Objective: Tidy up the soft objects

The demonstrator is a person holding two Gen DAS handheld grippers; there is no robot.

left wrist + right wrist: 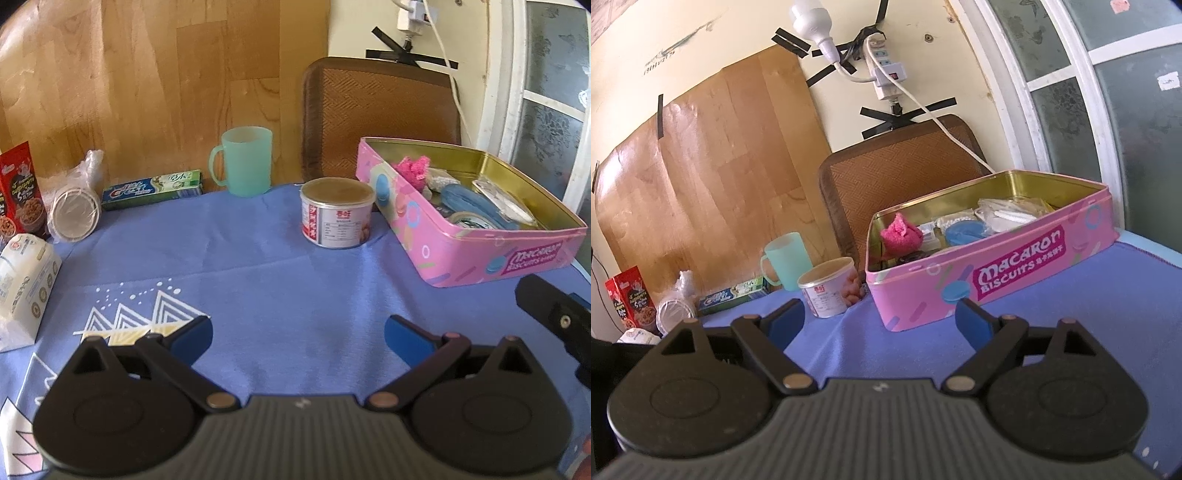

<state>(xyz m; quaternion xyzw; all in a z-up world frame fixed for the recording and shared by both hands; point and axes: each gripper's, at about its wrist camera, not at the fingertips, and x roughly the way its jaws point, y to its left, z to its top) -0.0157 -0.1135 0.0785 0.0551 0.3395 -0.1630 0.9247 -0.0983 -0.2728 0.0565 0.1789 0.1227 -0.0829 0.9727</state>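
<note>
Your left tongs [297, 332] are spread wide with nothing between the blue pads, hovering over the blue cloth [266, 273] on the worktop. Your right tongs [879, 317] are spread just as wide and hold nothing.

Take the pink biscuit tin [993, 273] as your landmark. It lies open just beyond your right tongs and slightly to their right, its near corner close to the right pad. From the left tongs it sits well ahead and to the right. The pink soft object [900, 233] lies inside the tin at its left end, against the wall; blue fabric [469, 199] and other small items fill the rest of it.

Left of the tin, nearly touching its corner, stands a short can [337, 212]. Farther left along the back edge are a mint mug [243, 160], a toothpaste box [153, 189], a wrapped stack of cups [75, 214], a red cereal box [20, 192] and a white pack [26, 284].

Between the left tongs and the tin and can the cloth lies bare. The worktop's right edge runs just beyond the tin.
</note>
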